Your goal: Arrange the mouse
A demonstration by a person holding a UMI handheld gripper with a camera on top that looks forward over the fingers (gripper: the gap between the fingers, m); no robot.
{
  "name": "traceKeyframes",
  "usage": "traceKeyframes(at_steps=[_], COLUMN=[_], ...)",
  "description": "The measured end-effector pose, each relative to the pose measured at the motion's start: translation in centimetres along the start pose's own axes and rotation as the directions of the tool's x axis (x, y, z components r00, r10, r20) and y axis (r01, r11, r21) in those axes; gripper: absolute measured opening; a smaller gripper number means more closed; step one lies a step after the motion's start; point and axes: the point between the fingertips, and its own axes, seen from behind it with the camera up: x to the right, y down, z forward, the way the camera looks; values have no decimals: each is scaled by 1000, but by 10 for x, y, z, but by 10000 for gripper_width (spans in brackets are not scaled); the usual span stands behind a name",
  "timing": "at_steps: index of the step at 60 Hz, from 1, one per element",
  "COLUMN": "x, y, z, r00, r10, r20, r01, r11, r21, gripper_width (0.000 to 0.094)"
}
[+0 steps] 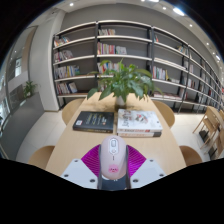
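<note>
A pale pink-white mouse [112,157] with a small pink mark on its back sits between my gripper's [112,163] fingers, its nose pointing away from me. Both magenta pads [93,160] press against its sides, so the fingers are shut on it. It hangs over the light wooden table [70,145]. The mouse's rear end is hidden behind the gripper body.
Beyond the mouse, a dark book [94,121] and a stack of books [138,122] lie on the table. A potted green plant [124,82] stands behind them. Bookshelves [80,60] fill the back wall. A wooden chair [209,130] stands at the right.
</note>
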Motion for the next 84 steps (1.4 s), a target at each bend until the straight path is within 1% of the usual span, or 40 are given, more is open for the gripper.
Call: traceKeyframes(at_steps=[4,12,16,20,22,26,30,33,34,35,36,38,41,50,55,62,68,75,84], x=[-17,-35,-39,-44,-45,-44,-43,-43,-42,-41,-39,-36,-35,-30,-25,-18,-15,-6,3], y=[41,114,142,164,161,164,163,164,164,164,162,155,138,83,50,32,39,57,81], z=[31,73,84,89,91,89,89,89,88,87,86,83,73,25,-22,-87,-137,-182,-232], r00=[1000,999,999,999,1000,1000,1000,1000,1000,1000,1000,999,999,999,999,999,1000,999,999], r10=[-23,-30,-28,-23,-12,-9,-3,5,11,15,19,25,28,29,32,15,15,16,31], r20=[0,14,16,23,18,12,12,10,6,0,-8,-24,-33,-33,-30,-32,-25,-35,-28], r01=[23,32,31,29,17,12,6,-2,-9,-14,-21,-30,-35,-34,-34,-16,-15,-17,-31], r11=[996,977,965,955,964,962,962,957,956,955,955,960,970,988,996,999,1000,1000,999], r21=[-83,-211,-259,-295,-265,-272,-273,-289,-294,-297,-297,-279,-240,-151,-86,-36,-6,-20,-8], gripper_width=[320,326,325,346,354,376,432,468,494,555,650,749,808,811,809,811,811,805,807])
